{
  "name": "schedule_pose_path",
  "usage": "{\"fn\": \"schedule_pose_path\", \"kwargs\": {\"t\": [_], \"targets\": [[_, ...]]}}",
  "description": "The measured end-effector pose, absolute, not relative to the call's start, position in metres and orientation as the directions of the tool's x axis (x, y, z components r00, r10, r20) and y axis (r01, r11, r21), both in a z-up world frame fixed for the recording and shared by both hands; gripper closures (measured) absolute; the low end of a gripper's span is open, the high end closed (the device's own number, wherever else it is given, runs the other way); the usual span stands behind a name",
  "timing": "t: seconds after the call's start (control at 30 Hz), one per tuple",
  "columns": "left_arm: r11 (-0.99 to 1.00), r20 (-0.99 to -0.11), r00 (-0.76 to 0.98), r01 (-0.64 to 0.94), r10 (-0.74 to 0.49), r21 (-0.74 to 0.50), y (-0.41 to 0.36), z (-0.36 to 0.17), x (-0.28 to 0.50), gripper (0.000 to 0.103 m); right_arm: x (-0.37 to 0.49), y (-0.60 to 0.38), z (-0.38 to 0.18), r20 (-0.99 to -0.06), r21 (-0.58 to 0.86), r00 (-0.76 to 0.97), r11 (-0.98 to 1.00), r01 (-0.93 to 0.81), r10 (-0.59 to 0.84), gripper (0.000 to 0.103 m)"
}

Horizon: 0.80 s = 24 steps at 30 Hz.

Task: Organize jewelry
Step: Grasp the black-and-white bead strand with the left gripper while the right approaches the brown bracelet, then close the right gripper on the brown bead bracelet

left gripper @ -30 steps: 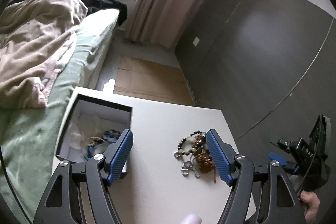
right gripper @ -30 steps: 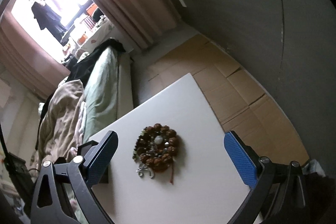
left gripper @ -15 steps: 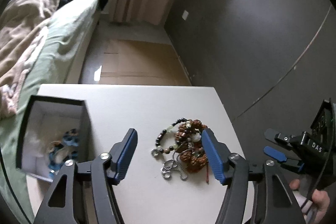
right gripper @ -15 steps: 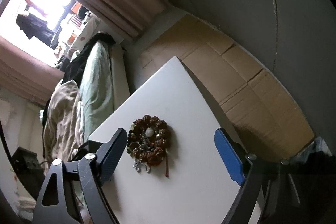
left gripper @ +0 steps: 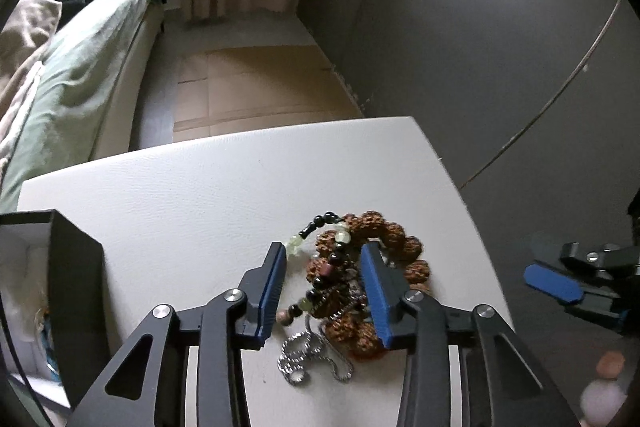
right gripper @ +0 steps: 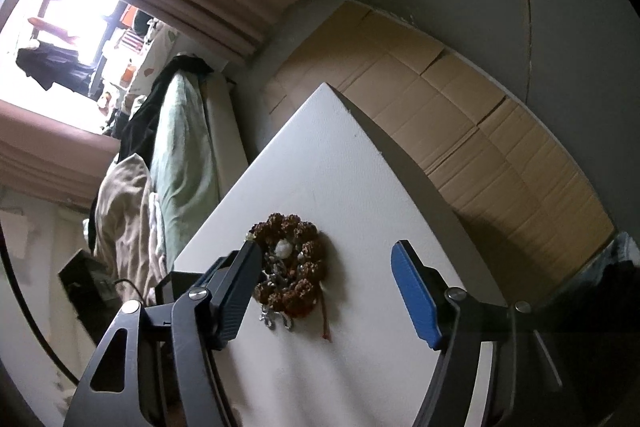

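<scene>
The left hand-held gripper (left gripper: 322,291) is down over the pile (left gripper: 352,287) of jewelry. Its jaws have just been closing and now stand about half open, straddling the middle of the heap: beads and chain lie between the blue pads, but I cannot tell that either pad presses on anything yet, so nothing looks held. Its right pad sits over the brown seed bracelet (left gripper: 384,239); the bead string (left gripper: 316,227) runs up and left from the pile past its left pad, and the silver chain (left gripper: 308,355) trails from the pile back under the gripper.

The right hand-held gripper (right gripper: 326,291) has also been narrowing but is still wide and empty. The pile (right gripper: 290,267) lies against its left finger, far off centre, with bare worktop (right gripper: 360,187) between pile and right pad.

So the left hand is the nearer one, and the pile lies straight ahead between its jaws; closing further should catch the tangle across its middle, likely several pieces at once.

The box (left gripper: 60,287) stands open on the worktop left of the pile, well apart from it
</scene>
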<state>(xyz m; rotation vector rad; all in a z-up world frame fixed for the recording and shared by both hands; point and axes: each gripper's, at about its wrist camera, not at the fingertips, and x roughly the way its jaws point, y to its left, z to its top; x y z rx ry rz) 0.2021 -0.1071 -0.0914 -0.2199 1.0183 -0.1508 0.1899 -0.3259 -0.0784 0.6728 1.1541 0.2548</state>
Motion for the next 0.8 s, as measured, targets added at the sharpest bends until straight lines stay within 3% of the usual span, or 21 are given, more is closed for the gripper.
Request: {"fn": "schedule_pose_path", "kwargs": {"t": [0.03, 0.1, 0.2, 0.57, 0.8], "targets": [[0.969, -0.829, 0.513, 0.02, -0.221, -0.246, -0.107, -0.094, 0.204, 0.063, 0.191, -0.325, -0.079, -0.759, 0.607, 0.401, 0.78, 0.151, 0.513, 0.034], [0.969, -0.832, 0.508, 0.016, -0.222, -0.248, -0.105, -0.098, 0.207, 0.077, 0.193, -0.323, -0.079, -0.76, 0.607, 0.398, 0.78, 0.152, 0.514, 0.034], [0.957, -0.82, 0.506, 0.035, -0.266, -0.289, -0.102, -0.097, 0.207, 0.09, 0.195, -0.318, -0.081, -0.763, 0.604, 0.386, 0.785, 0.142, 0.518, 0.034], [0.917, -0.773, 0.529, 0.029, -0.351, -0.397, -0.075, -0.078, 0.19, 0.091, 0.202, -0.293, -0.094, -0.793, 0.57, 0.332, 0.814, 0.11, 0.511, 0.034], [0.879, -0.737, 0.546, -0.002, -0.399, -0.478, -0.049, -0.075, 0.17, 0.095, 0.203, -0.275, -0.104, -0.809, 0.553, 0.295, 0.828, 0.088, 0.509, 0.04]]}}
